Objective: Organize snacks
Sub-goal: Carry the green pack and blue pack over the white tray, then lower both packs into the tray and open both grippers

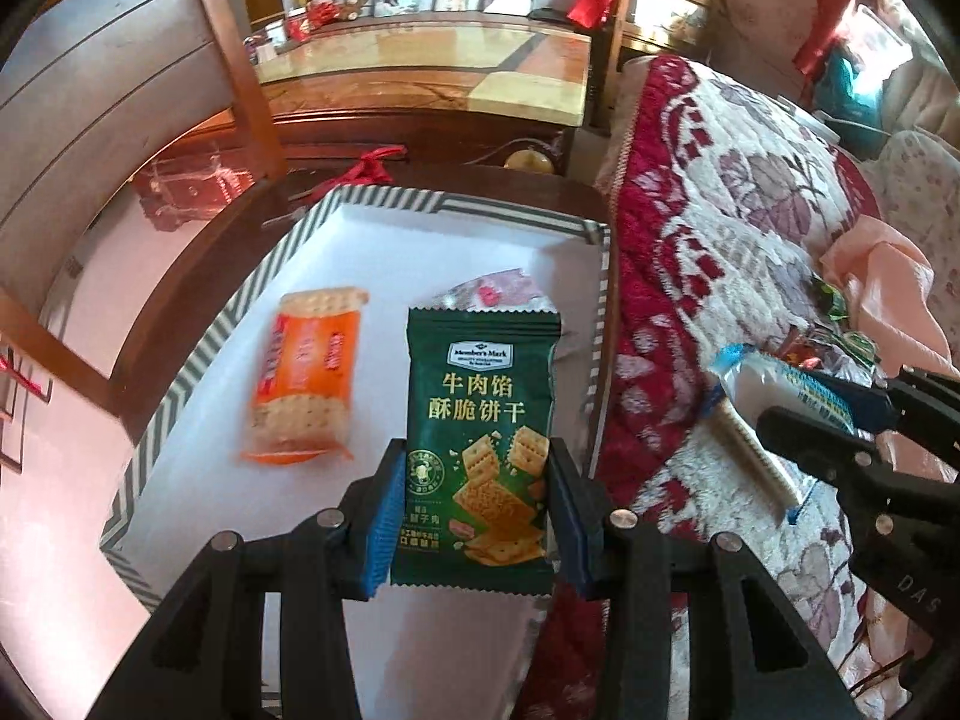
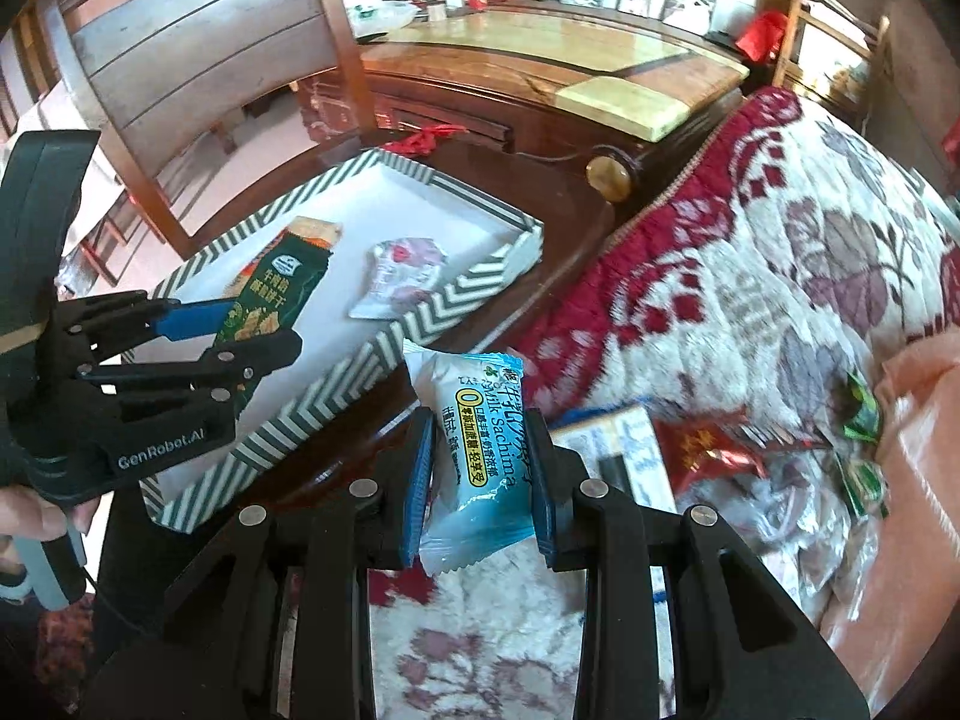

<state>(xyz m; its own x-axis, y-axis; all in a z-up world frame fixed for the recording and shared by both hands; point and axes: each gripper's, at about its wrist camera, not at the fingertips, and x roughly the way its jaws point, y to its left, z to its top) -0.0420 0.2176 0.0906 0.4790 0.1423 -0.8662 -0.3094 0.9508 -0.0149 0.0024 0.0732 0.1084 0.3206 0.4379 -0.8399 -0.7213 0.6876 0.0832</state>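
both grippers tilt downward: left gripper (image 1: 474, 498) fingers clamp green packet (image 1: 480, 420), right gripper (image 2: 480, 468) fingers blue packet (image 2: 474, 438).

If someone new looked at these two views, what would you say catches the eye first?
First, the green cracker packet clamped upright in the left gripper, above the white tray with a striped rim. Next, the blue-and-white sachima packet pinched in the right gripper, over the red floral blanket beside the tray. In the tray already lie an orange cracker pack and a pinkish-white wrapped snack.
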